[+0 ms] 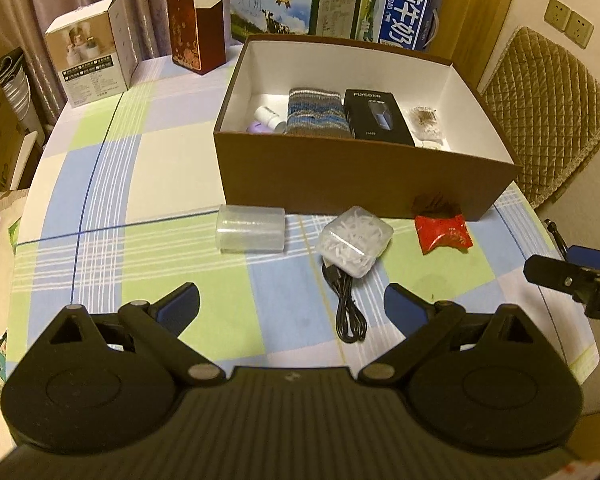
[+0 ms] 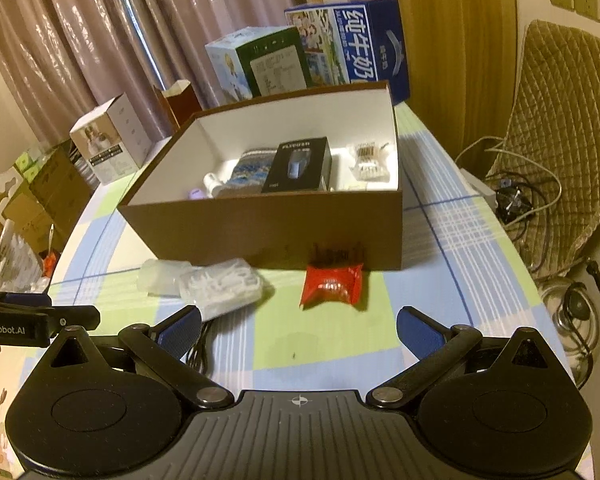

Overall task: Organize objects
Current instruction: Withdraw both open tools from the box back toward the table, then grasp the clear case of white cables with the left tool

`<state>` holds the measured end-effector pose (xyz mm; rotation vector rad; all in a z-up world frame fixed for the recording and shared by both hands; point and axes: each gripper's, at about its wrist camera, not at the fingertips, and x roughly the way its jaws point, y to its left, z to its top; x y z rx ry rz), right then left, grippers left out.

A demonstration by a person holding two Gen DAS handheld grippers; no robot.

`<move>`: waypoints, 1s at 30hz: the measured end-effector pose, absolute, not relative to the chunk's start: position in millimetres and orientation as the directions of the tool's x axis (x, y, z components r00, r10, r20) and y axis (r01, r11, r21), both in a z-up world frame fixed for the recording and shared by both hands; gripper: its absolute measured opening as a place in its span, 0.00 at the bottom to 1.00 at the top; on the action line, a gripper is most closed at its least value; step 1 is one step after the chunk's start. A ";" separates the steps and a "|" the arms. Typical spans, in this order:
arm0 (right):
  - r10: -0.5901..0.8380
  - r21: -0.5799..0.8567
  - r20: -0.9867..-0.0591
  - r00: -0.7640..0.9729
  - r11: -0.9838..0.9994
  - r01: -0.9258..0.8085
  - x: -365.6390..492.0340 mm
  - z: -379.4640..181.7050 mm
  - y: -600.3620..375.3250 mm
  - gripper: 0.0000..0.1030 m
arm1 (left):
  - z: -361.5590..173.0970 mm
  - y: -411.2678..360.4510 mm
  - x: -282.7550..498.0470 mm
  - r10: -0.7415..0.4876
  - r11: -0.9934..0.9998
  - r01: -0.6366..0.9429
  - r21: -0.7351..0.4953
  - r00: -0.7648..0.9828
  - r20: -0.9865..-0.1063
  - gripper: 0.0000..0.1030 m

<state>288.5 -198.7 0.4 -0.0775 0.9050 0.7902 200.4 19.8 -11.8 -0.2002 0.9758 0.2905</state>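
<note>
Both my tongs hang released over the checked tablecloth (image 1: 172, 160), my left tongs (image 1: 292, 306) and my right tongs (image 2: 299, 328) holding nothing. At 12 o'clock from my left tongs lie a black cable (image 1: 346, 312), a clear case (image 1: 251, 229) at 11, a floss-pick box (image 1: 356, 240), and a red packet (image 1: 442, 233) at 1, touching the open brown box (image 1: 360, 176) behind.

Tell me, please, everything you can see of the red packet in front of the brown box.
The red packet is a small, glossy, puffy sealed wrapper with crimped ends and some printing too blurred to read. It lies flat on the checked tablecloth, at the foot of the brown box, its far edge about touching the wall. No gripper touches it.
</note>
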 end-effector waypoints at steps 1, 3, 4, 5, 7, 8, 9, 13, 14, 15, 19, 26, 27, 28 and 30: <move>0.580 0.257 -0.731 0.359 0.722 -0.643 287.8 -0.6 -198.9 0.98 | -13.0 19.5 199.4 0.151 0.943 -0.332 -0.037 0.524 -0.838 0.94; 0.575 0.258 -0.737 0.354 0.724 -0.640 285.9 -3.4 -199.8 0.98 | -15.6 18.6 197.9 0.149 0.943 -0.331 -0.037 0.520 -0.841 0.94; 0.572 0.257 -0.741 0.352 0.726 -0.638 285.2 -5.2 -200.5 0.98 | -17.1 18.0 197.0 0.148 0.943 -0.330 -0.037 0.518 -0.843 0.94; 0.569 0.257 -0.744 0.350 0.728 -0.636 284.8 -6.5 -200.7 0.98 | -18.4 17.2 196.7 0.146 0.944 -0.329 -0.038 0.515 -0.845 0.94; 0.561 0.258 -0.752 0.346 0.733 -0.629 284.1 -9.7 -201.9 0.98 | -21.5 15.9 195.1 0.141 0.945 -0.326 -0.038 0.508 -0.850 0.94; 0.559 0.260 -0.755 0.342 0.734 -0.627 283.7 -11.6 -202.3 0.98 | -23.0 15.4 194.5 0.138 0.945 -0.324 -0.039 0.505 -0.852 0.94; 0.558 0.261 -0.758 0.339 0.735 -0.625 283.3 -13.1 -202.6 0.98 | -24.3 15.2 194.1 0.134 0.946 -0.322 -0.041 0.503 -0.854 0.94; 0.547 0.261 -0.768 0.333 0.743 -0.617 281.9 -18.1 -203.2 0.98 | -27.9 13.7 192.7 0.122 0.950 -0.308 -0.047 0.507 -0.853 0.94; 0.544 0.261 -0.770 0.333 0.745 -0.614 281.3 -19.1 -202.9 0.98 | -29.6 13.1 192.7 0.118 0.951 -0.304 -0.049 0.507 -0.854 0.94; 0.542 0.260 -0.772 0.333 0.747 -0.612 281.5 -20.0 -203.0 0.98 | -31.5 12.4 192.7 0.114 0.952 -0.301 -0.052 0.507 -0.854 0.94; 0.527 0.254 -0.782 0.333 0.757 -0.602 281.7 -25.1 -203.4 0.98 | -39.9 10.1 194.1 0.103 0.955 -0.292 -0.057 0.503 -0.858 0.91; 0.501 0.256 -0.800 0.330 0.782 -0.568 287.0 -34.6 -206.7 0.98 | -48.9 9.4 197.2 0.091 0.962 -0.268 -0.053 0.499 -0.862 0.88; 0.498 0.257 -0.802 0.329 0.785 -0.563 288.2 -35.7 -206.9 0.98 | -49.5 9.9 197.9 0.092 0.962 -0.267 -0.052 0.498 -0.862 0.87; 0.496 0.258 -0.803 0.329 0.788 -0.559 288.8 -36.6 -207.1 0.98 | -50.3 10.6 198.4 0.093 0.963 -0.266 -0.049 0.497 -0.863 0.87; 0.495 0.260 -0.804 0.329 0.791 -0.554 289.9 -37.5 -206.5 0.98 | -52.2 12.9 199.6 0.098 0.961 -0.271 -0.046 0.493 -0.865 0.87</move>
